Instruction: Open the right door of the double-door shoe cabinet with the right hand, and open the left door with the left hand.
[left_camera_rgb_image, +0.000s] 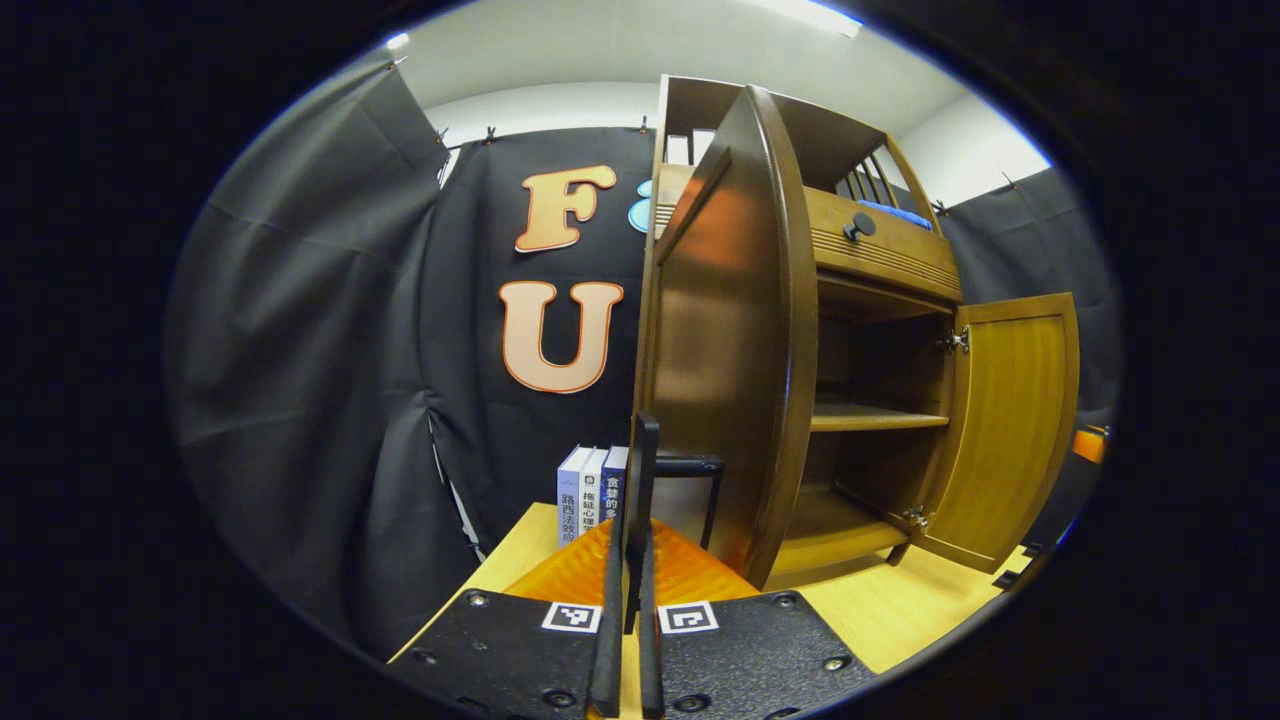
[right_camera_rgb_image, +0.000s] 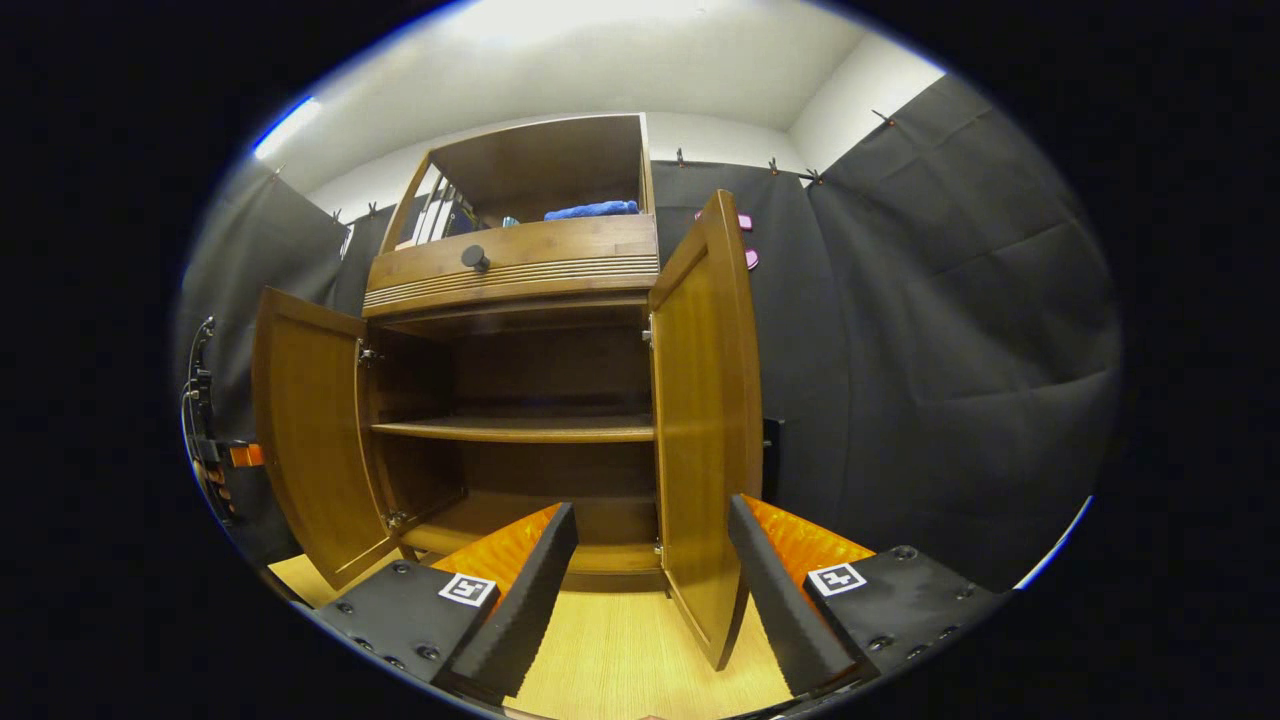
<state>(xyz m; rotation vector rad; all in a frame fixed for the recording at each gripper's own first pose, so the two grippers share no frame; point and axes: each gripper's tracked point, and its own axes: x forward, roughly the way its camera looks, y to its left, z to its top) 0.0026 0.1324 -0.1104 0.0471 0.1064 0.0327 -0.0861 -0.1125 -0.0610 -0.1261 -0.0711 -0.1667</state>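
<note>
Left gripper, fingers pinched nearly together on a thin dark handle, right at the left door, which stands swung wide. Right gripper spread open, holding nothing, its fingers straddling the edge of the right door, also open. The shoe cabinet shows its bare shelf. Risk now, I'd say: pull the left door further and the hinge strains, or the books behind get knocked.
</note>
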